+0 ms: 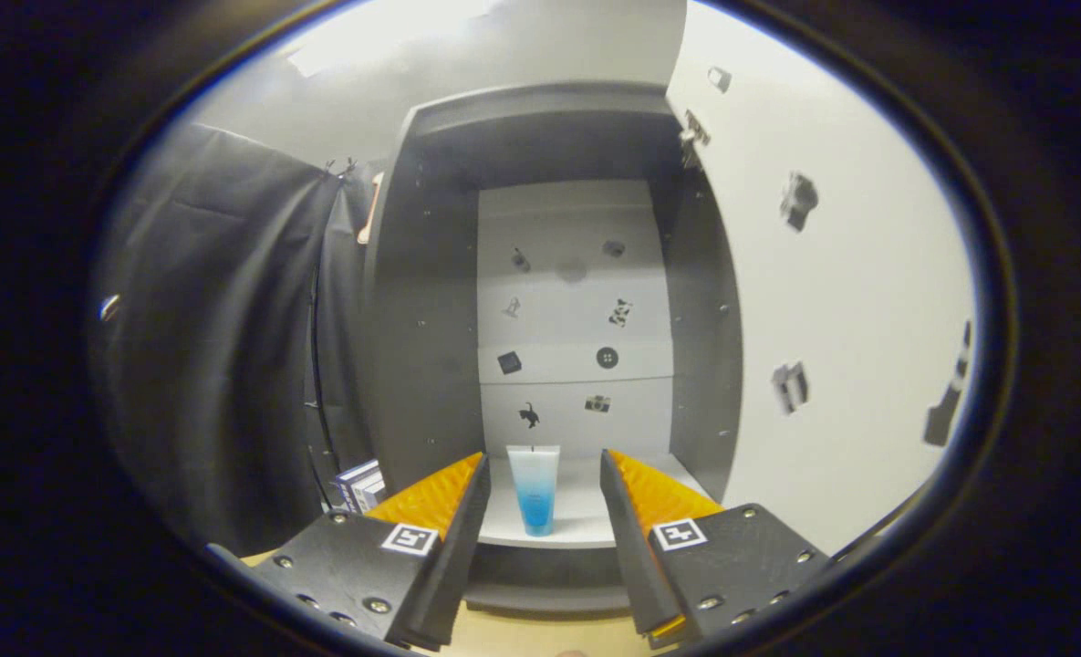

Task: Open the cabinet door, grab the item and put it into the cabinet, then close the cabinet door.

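Gripper view: the jaws of the gripper (545, 470) stand wide apart and hold nothing. Between them and a little beyond their tips stands the task's item, a small translucent plastic tube with a white upper half shading to blue at the base (534, 488). It is upright on the white floor shelf (586, 511) of the tall dark grey cabinet (421, 347), near the shelf's front lip.

By its looks, the tube should be light and somewhat soft, so a hard squeeze could dent it or tip it. Its smooth skin may slip, and its narrow footing makes it easy to topple. The safest hold is probably across the mid-body, one finger on each side, closing gently.

To the right, the white cabinet door (832, 301) is swung open, with small dark stickers on it. The cabinet's pale back panel (567, 310), far behind, carries similar stickers. To the left, near the cabinet's foot, sit a few small boxes (360, 484) beside a black curtain (221, 347). The pale wooden worktop (540, 634) shows nearest.
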The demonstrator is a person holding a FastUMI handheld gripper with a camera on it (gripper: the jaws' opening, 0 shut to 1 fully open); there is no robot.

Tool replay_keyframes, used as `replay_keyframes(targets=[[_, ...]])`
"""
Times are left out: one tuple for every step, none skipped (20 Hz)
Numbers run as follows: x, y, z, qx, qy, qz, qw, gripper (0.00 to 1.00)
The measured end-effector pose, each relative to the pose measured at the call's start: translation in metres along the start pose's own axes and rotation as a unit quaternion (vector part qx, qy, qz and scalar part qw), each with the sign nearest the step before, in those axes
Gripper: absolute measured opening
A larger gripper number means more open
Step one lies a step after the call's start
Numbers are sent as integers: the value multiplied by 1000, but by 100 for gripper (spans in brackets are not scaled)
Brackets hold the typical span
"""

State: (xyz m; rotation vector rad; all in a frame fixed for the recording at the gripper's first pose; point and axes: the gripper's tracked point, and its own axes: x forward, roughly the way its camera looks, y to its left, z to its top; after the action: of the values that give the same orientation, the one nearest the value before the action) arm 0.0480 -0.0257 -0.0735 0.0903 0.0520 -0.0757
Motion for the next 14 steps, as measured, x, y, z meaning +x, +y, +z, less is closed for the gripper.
replay_keyframes(targets=[[-19,-4,9,-8,-6,-9,1000,71],[-34,-8,17,-15,-11,-19,1000,71],[-52,-13,24,-20,-14,-30,999,71],[-72,-19,30,-20,-15,-42,999,71],[-89,-25,38,-15,-18,-55,998,71],[-106,-33,48,-7,-21,-67,998,78],[-125,-44,60,-1,-26,-83,996,79],[-145,-54,71,6,-32,-96,995,79],[-159,-61,82,14,-36,-103,994,79],[-180,-66,91,21,-39,-111,993,79],[-196,-71,98,27,-43,-119,992,79],[-211,-77,104,29,-44,-130,990,79],[-224,-86,103,27,-46,-148,988,79],[-235,-98,102,24,-44,-167,985,79]])
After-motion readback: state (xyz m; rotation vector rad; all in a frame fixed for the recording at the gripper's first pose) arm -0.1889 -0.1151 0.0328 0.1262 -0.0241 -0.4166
